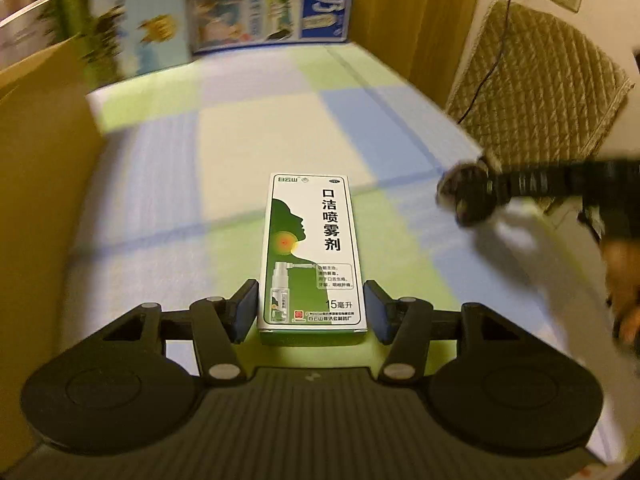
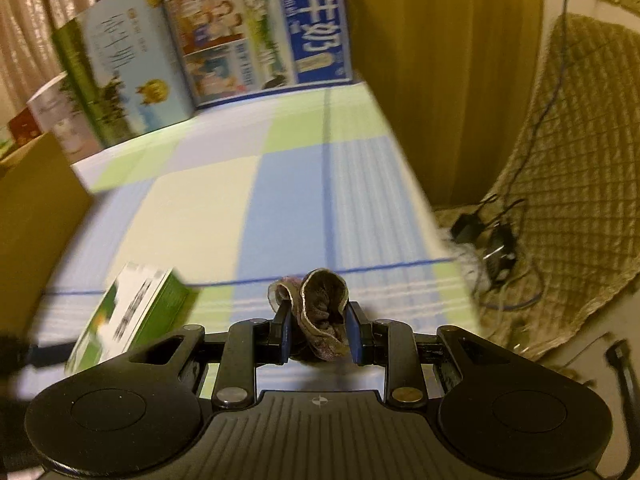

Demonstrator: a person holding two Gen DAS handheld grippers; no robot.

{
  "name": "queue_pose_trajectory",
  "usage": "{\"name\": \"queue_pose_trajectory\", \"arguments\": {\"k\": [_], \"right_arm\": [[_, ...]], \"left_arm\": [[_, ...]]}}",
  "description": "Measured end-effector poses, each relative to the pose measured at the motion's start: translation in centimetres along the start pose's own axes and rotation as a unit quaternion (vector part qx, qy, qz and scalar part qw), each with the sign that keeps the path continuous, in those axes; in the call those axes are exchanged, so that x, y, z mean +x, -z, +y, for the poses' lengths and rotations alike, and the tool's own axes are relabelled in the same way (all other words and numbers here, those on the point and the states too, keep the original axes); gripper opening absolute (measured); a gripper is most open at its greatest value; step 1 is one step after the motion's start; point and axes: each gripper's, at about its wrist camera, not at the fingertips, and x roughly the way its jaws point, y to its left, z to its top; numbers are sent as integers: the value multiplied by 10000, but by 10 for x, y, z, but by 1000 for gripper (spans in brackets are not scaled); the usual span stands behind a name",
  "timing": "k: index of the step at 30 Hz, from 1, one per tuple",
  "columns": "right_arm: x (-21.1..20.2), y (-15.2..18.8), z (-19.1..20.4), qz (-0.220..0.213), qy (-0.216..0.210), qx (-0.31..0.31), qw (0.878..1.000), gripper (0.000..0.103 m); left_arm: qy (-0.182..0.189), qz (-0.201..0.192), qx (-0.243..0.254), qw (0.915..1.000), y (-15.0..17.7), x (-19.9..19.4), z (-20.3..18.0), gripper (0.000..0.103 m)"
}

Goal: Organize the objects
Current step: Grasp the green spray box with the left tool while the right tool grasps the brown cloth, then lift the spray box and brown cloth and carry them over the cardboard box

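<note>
Straddling a green-and-white cardboard medicine box (image 1: 311, 256), the left gripper (image 1: 311, 312) stands with its blue-padded jaws spread wide, a clear gap on each side of the box, so nothing is clamped. The box lies flat on the bench (image 1: 240, 136), which is covered in a blue, green and cream checked cloth, and runs straight ahead from between the fingertips. The right gripper (image 2: 319, 330) is closed on a crumpled brown lacy fabric piece (image 2: 322, 312) that bulges up above its pads. To that gripper's left, close by, lies the same box (image 2: 132, 312). Far ahead of both grippers stand printed cartons (image 2: 256, 36), blurred.
</note>
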Motion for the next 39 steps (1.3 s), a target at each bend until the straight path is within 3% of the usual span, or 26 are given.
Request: {"name": "queue_pose_trajectory", "arguments": {"k": [4,9,15,17,24,31,39], "right_arm": [[-8,5,19,16,-103,-135,9999,25],[-17,17,25,95,-113,-25,9999,25],[-12,20,18,223,-56,103,9997,25],[-11,20,18,226,-60,106,9997,25],[-12,20,24,195,-105,-22,9998,25],[-39,30,35,33,-35,46,10000,25],[-98,64,67,-42,-109,338,9994,25]], "left_arm": [[-154,-47,46,9999,16,-16,7,59],[-54,-69,191,9998,-1,-6,4,59],[46,130,293,9995,-15,19,0,58],[25,171,345,9993,-17,24,0,53],[-1,193,388,9991,-12,19,1,51],[60,142,134,9998,2,-18,7,51],[126,19,10,9999,27,-87,5,51]]}}
